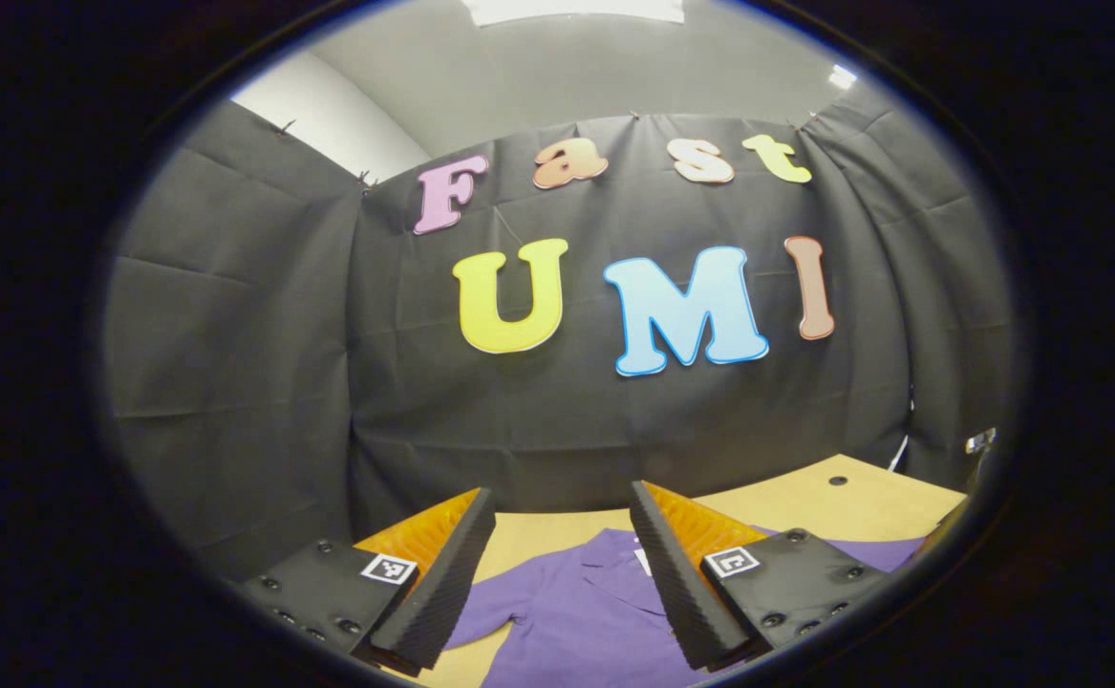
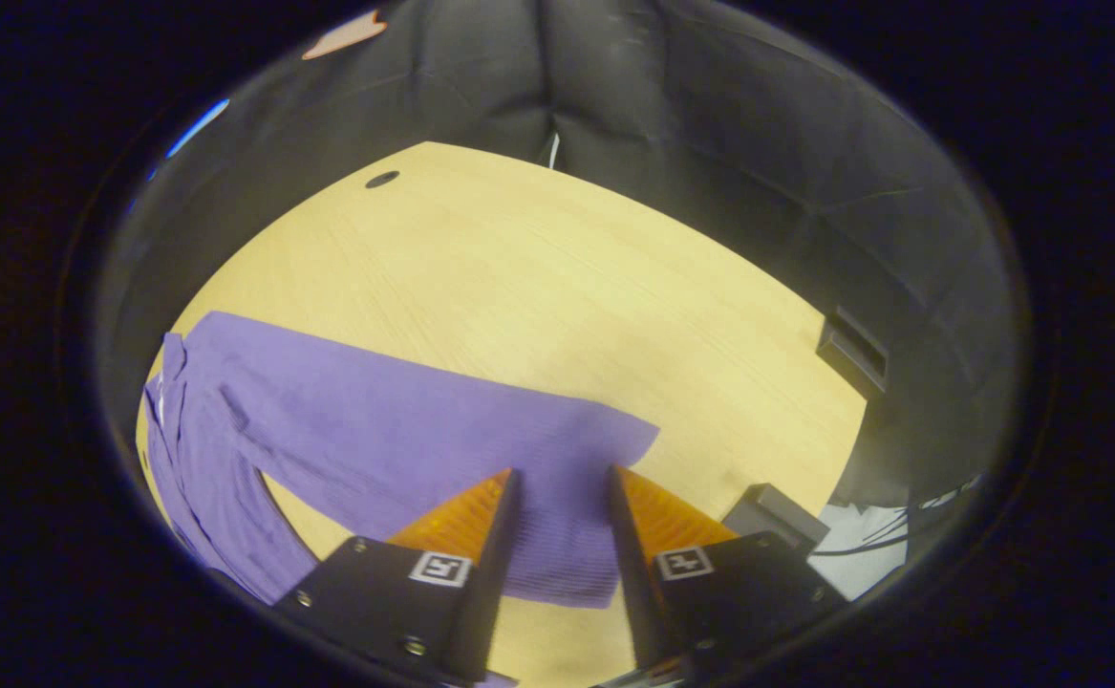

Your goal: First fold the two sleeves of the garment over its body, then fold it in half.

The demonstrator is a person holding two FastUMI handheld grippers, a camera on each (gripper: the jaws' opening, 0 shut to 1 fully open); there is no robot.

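A purple collared shirt (image 1: 586, 612) lies flat on the light wooden table (image 1: 805, 502). In the left gripper view my left gripper (image 1: 562, 502) hangs open above the collar area, nothing between its fingers. In the right gripper view the shirt's long sleeve (image 2: 404, 430) stretches out across the table (image 2: 557, 287) from the body (image 2: 199, 478) at the left. My right gripper (image 2: 562, 478) is open right over the sleeve's cuff end, its fingers either side of the cloth, not pressing it.
The black cloth wall (image 1: 557, 401) closes the booth behind the table. A small round hole (image 2: 382, 179) sits near the table's far corner. A dark box (image 2: 851, 349) sits by the table's right edge, another dark block (image 2: 772, 511) and cables (image 2: 901, 535) lower right.
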